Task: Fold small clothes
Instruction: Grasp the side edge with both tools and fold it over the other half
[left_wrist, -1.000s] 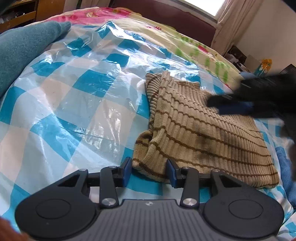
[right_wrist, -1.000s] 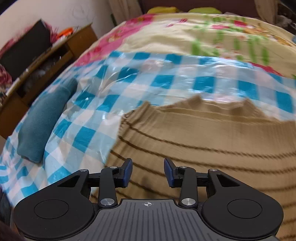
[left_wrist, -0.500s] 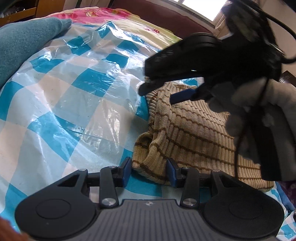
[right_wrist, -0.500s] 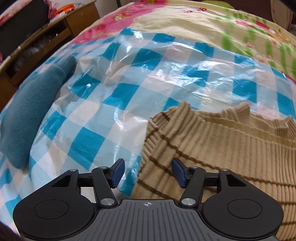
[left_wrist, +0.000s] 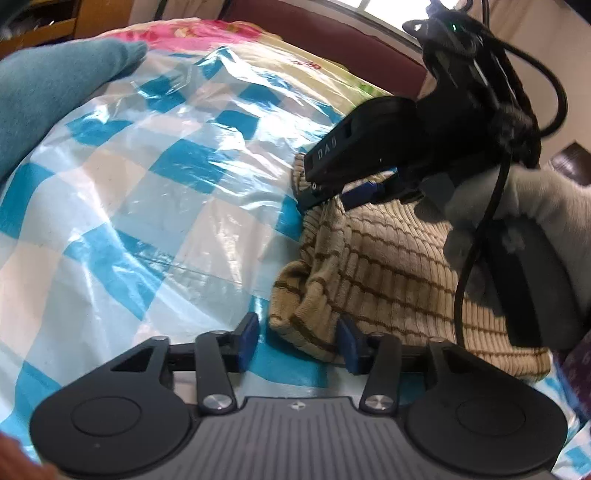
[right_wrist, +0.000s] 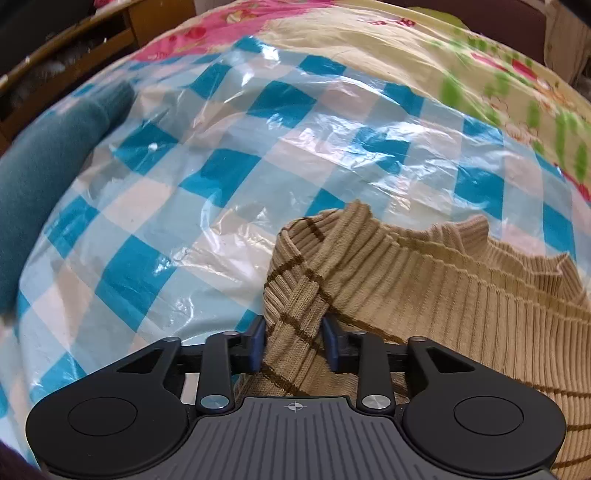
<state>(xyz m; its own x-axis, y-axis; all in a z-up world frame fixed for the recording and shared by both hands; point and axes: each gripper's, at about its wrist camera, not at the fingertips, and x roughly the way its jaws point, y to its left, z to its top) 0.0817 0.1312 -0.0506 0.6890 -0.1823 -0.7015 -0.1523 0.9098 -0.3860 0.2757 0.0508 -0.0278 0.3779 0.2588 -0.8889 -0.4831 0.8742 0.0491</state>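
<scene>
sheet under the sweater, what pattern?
Blue-and-white check plastic sheet, clearest in the right wrist view.

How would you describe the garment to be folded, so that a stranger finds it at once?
On the bed, find the blue-and-white checked plastic sheet. On its right part lies the ribbed tan sweater with thin brown stripes. The only other cloth there, a teal garment at the left edge, is plain and fuzzy.

Both cameras sit just behind their own fingers, looking forward and down at the bed from close range. The left wrist view faces across the blue-checked plastic sheet (left_wrist: 155, 206) toward the headboard and window, with the right gripper (left_wrist: 354, 194) ahead of it. The right wrist view tilts more steeply. Both share the striped tan sweater (right_wrist: 424, 295), the sheet and a teal cloth (left_wrist: 44, 96).
</scene>
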